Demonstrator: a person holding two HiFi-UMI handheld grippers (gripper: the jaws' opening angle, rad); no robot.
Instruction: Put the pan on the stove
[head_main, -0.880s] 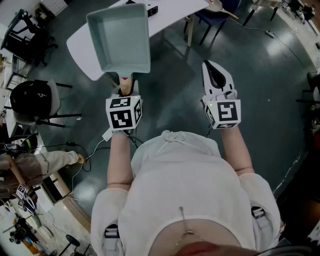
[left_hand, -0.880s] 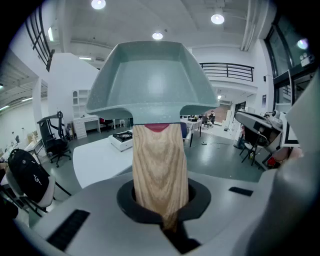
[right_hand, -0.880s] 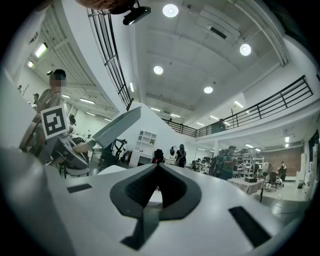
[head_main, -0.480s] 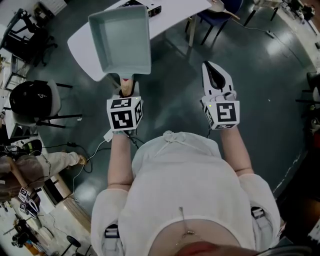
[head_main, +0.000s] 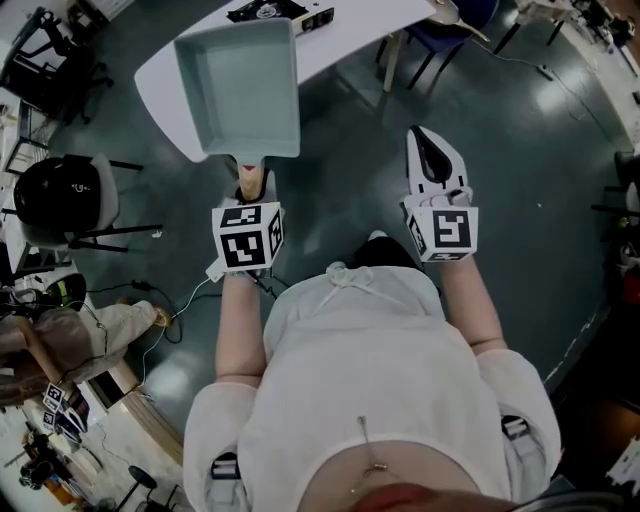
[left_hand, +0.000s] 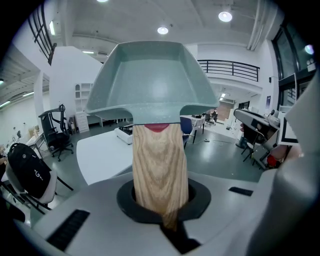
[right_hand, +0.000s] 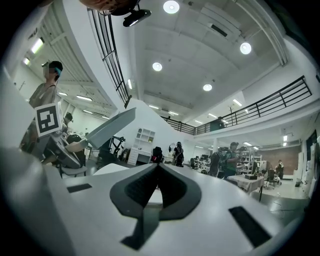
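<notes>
Left gripper, at the person's front left, has its jaws clamped narrow on the wooden handle of the square grey-green pan. It holds the pan up in the air, open side up, with the far part over the near edge of the white table and the handle end over the floor. Right gripper hangs well apart to the pan's right over the floor, its jaws pressed together with nothing between them.
</notes>
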